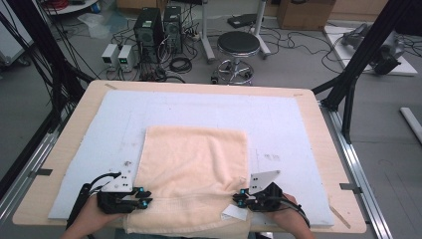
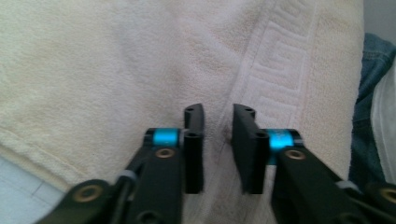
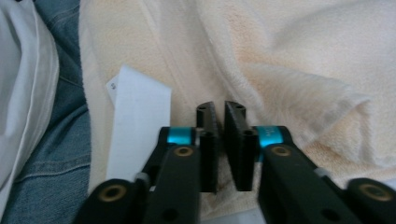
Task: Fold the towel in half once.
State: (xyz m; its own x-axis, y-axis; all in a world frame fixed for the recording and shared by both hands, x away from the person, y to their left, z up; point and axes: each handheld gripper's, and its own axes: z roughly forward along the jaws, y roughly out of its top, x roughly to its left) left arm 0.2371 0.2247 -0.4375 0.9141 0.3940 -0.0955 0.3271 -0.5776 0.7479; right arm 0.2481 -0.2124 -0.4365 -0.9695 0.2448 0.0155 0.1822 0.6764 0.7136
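Observation:
A cream towel [image 1: 194,159] lies flat on the pale mat [image 1: 278,124], with its near edge hanging over the table's front. My left gripper [image 1: 147,196] sits at the towel's near left corner. In the left gripper view its jaws [image 2: 218,112] stand close together around a ridge of the towel [image 2: 116,70] beside the patterned border. My right gripper [image 1: 236,198] is at the near right corner. In the right gripper view its jaws [image 3: 217,108] are almost together, pinching a fold of the towel [image 3: 289,60]. A white label [image 3: 137,121] lies just left of them.
The mat covers most of the wooden table [image 1: 328,164]. Beyond the far edge stand a round stool [image 1: 238,45], computer towers [image 1: 154,25] and cables on the floor. A black frame leg [image 1: 358,59] rises at the right. The person's jeans [image 3: 60,140] are under the towel's hanging edge.

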